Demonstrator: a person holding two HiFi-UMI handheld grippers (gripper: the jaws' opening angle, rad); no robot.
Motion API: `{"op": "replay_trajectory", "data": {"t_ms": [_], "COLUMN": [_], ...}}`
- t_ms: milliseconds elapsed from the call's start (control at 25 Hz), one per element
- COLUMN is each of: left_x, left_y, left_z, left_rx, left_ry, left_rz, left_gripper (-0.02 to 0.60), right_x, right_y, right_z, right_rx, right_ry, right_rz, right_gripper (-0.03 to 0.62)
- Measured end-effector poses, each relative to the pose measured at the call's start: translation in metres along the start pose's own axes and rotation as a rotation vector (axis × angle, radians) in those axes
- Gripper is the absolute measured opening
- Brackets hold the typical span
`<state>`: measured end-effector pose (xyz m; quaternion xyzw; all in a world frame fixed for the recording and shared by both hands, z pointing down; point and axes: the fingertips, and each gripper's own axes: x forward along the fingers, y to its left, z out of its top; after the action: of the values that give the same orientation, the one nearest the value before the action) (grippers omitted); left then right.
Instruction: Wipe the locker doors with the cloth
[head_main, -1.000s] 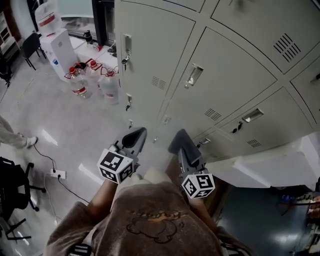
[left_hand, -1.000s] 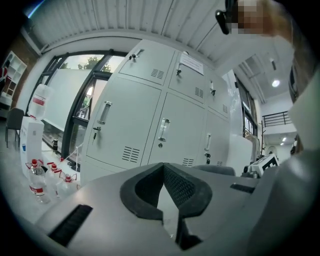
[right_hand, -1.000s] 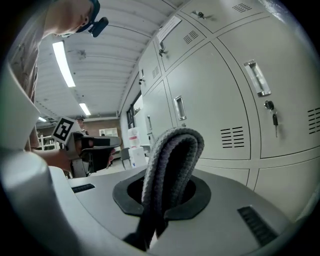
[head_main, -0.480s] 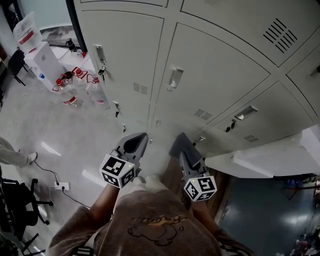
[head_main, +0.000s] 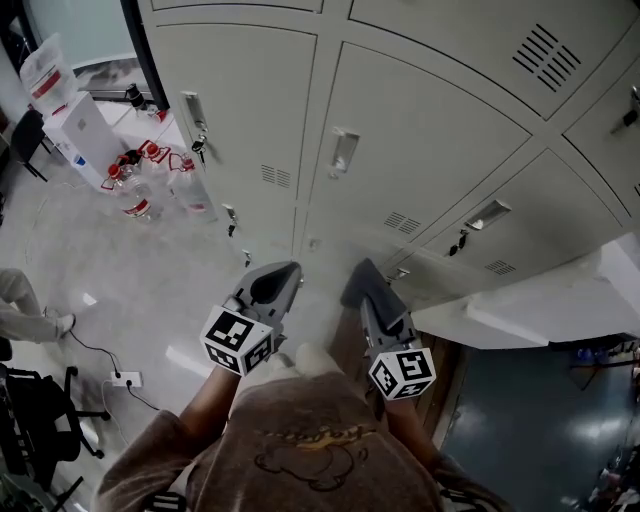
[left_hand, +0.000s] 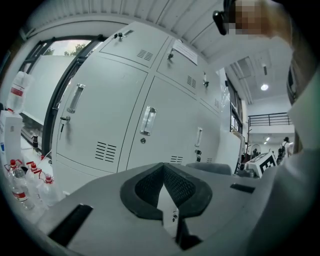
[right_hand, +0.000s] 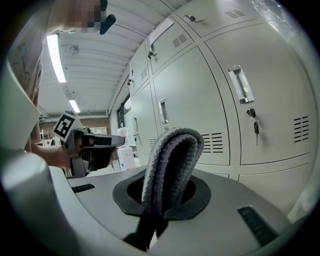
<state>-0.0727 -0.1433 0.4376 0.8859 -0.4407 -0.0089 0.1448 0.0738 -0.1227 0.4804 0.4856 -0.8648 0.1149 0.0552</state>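
Bottles (head_main: 150, 185) on floor at far left, beside lockers (head_main: 250, 110). Key (head_main: 200, 150) hangs in leftmost door lock. Left gripper (head_main: 272, 287) held low in front of lockers, jaws closed tip to tip, nothing between them. Right gripper (head_main: 362, 283) just beside it, jaws clamped on cloth (right_hand: 172, 160). Cloth is grey, folded into loop, stands up out of jaws. In right gripper view cloth sits apart from doors. Both grippers point toward lockers.
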Motion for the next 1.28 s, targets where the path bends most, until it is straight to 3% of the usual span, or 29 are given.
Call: {"op": "replay_trajectory", "data": {"t_ms": [320,560,800,1000,1280], "left_x": [0.007,0.022,0.036,0.046,0.062], "left_y": [-0.022,-0.030,-0.033,-0.034,-0.045], "left_z": [-0.001,0.007,0.014,0.015,0.014], "left_rx": [0.018,0.026,0.040,0.046,0.049], "left_ry": [0.008,0.000,-0.021,-0.023,-0.015], "left_rz": [-0.073,-0.101,-0.125,-0.148,-0.205], "left_gripper": [0.003,0.003,0.003,0.003,0.003], "right_x": [-0.015,-0.017,-0.014,-0.013,-0.027], "right_y": [-0.009,-0.027,-0.034,-0.035,-0.041], "right_z": [0.010,0.043,0.112,0.179,0.278], "right_rx": [-0.062,-0.161,-0.322,-0.542,-0.808], "right_ry": [0.008,0.012,-0.049,-0.118,-0.191], "right_rz": [-0.048,-0.072,-0.073,-0.084,-0.237], "right_gripper": [0.038,0.038,0.038,0.038,0.038]}}
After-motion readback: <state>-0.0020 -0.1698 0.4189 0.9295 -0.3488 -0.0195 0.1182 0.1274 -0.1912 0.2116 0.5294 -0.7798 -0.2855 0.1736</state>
